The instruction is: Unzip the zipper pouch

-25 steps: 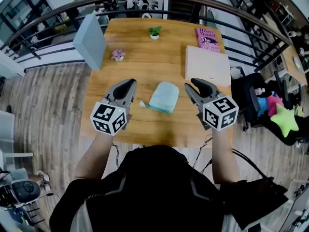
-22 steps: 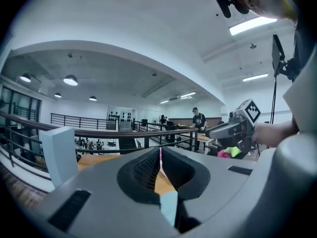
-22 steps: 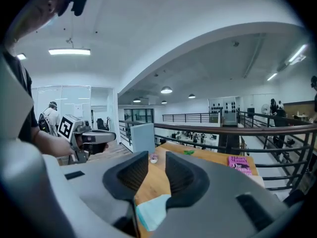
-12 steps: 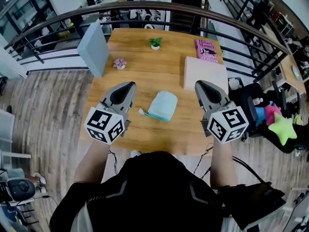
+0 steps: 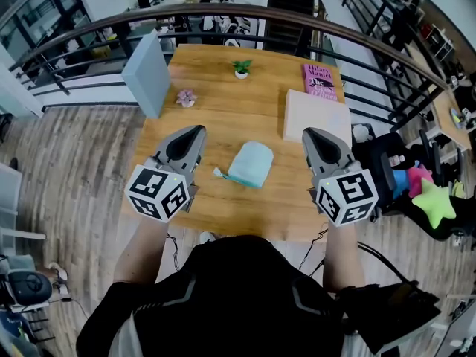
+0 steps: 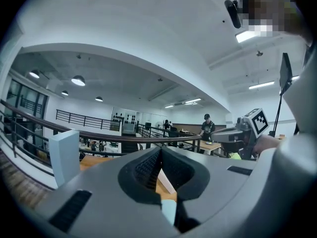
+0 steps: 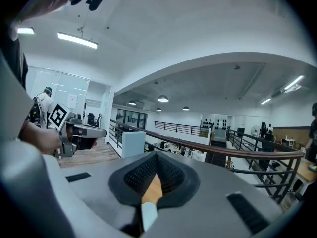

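Note:
The light teal zipper pouch [image 5: 251, 163] lies flat on the wooden table [image 5: 223, 117], with its zipper end and a small tab [image 5: 218, 173] pointing left. My left gripper [image 5: 196, 131] hovers to the pouch's left, shut and holding nothing. On the other side of the pouch my right gripper [image 5: 309, 134] is also shut and holding nothing. Neither touches the pouch. In the left gripper view the shut jaws [image 6: 159, 151] point level over the table toward the railing. The right gripper view shows its jaws [image 7: 156, 155] together the same way, and the pouch is hidden in both.
A grey-blue box [image 5: 145, 73] stands at the table's far left, with a small pink flower [image 5: 186, 97] beside it. A little potted plant [image 5: 241, 68], a pink book [image 5: 318, 79] and a pale flat box [image 5: 317, 117] sit further back. A dark railing [image 5: 245, 12] curves behind.
The right gripper's jaws have closed. Both grippers have drawn slightly outward and back from the pouch. The pouch has not moved.

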Demonstrator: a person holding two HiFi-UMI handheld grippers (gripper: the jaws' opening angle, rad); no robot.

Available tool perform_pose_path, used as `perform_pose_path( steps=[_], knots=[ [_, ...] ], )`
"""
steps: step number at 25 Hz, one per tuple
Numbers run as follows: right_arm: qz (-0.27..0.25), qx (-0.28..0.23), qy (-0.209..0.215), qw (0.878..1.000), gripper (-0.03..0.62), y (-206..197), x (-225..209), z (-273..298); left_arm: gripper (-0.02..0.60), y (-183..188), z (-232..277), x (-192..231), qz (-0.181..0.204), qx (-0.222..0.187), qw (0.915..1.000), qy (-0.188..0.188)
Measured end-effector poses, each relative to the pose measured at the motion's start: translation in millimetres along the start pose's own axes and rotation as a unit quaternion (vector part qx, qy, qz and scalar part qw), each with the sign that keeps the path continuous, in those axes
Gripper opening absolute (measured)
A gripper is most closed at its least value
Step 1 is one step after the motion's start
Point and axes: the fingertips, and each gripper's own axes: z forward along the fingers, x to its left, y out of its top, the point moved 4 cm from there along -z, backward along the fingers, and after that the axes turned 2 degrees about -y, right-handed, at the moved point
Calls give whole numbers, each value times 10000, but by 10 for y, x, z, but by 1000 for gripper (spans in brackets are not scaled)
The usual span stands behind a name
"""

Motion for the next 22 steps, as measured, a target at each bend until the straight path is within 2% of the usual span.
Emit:
perform_pose_path(
  steps=[7,22],
  knots=[
    [92,-54,-37,9999,8,44,-1,-3,29,8,-31,26,129,42,9998,113],
    [227,-17,-131,9997,8,-23,-28,70,29,-2,-18,103,117,18,9998,186]
  ],
)
